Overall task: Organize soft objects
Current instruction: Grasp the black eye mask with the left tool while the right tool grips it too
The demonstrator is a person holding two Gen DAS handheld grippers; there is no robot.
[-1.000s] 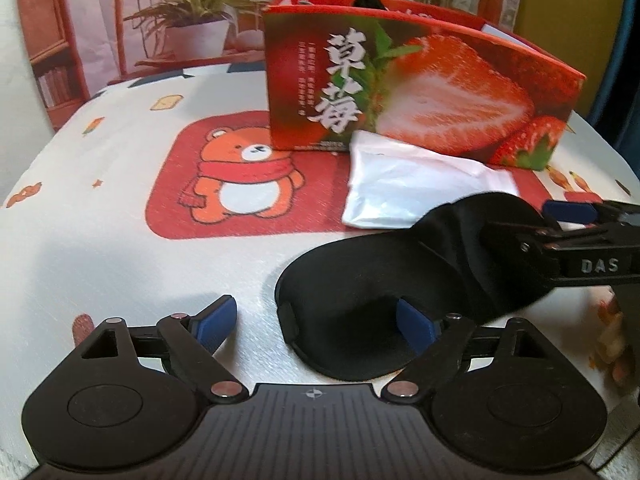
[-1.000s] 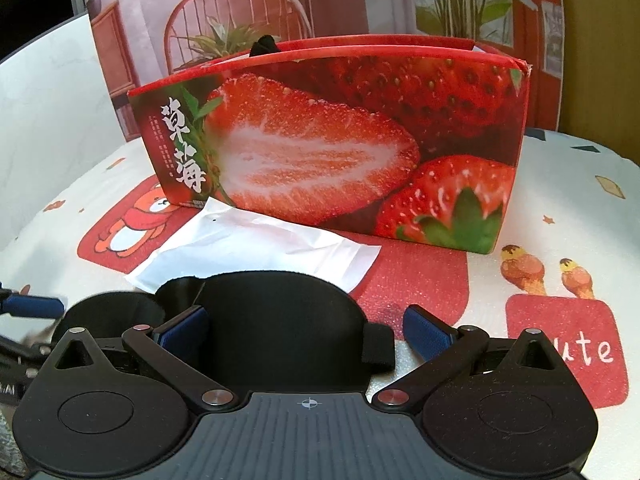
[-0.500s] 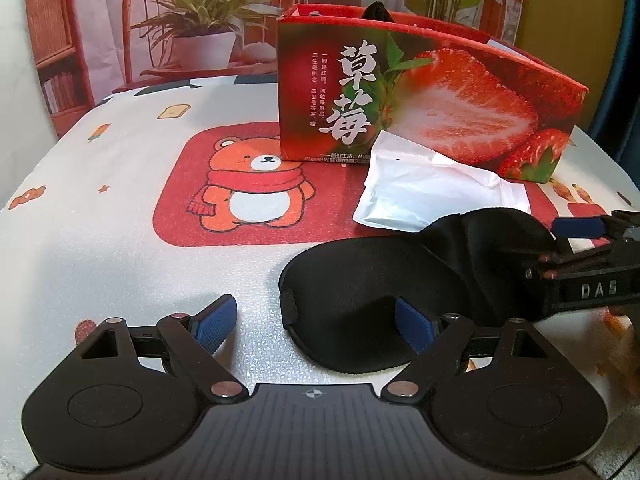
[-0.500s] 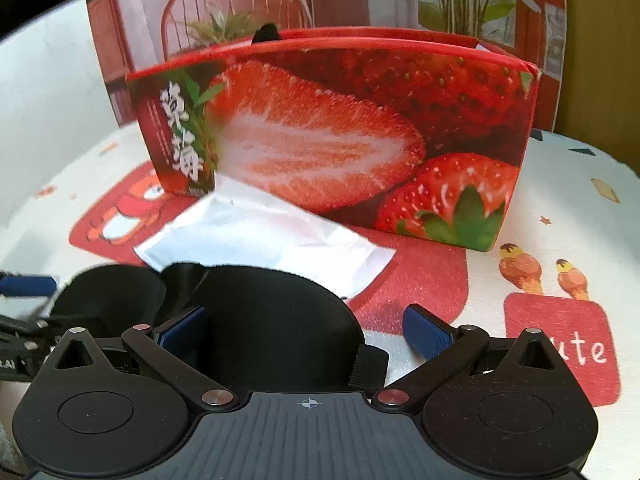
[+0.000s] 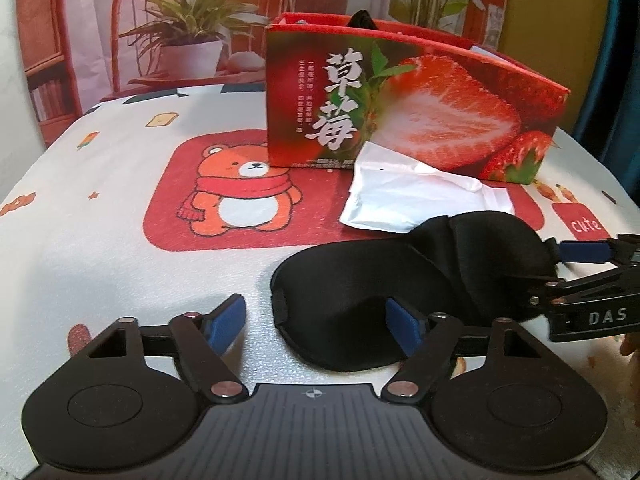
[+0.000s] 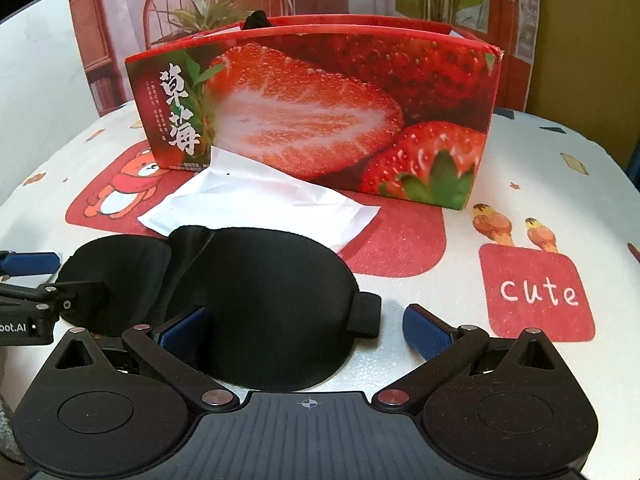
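Each black tool (image 5: 316,320) has blue pads (image 5: 226,322) and silver rivets.

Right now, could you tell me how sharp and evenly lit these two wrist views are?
Left wrist view: fisheye bends the table edge, the sleep mask is sharp, the left gripper casts a soft shadow. Right wrist view: warm reddish cast, corners dark, the strawberry box print slightly soft, no strong glare.

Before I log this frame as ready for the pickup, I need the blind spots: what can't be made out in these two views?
- Strawberry box interior: both views, hidden by its front wall; only a black tip pokes out.
- Sleep mask near edge: right wrist view, covered by the right gripper body.
- White packet near edge: left wrist view, overlapped by the mask.
- Left gripper: whether its right pad touches the mask.
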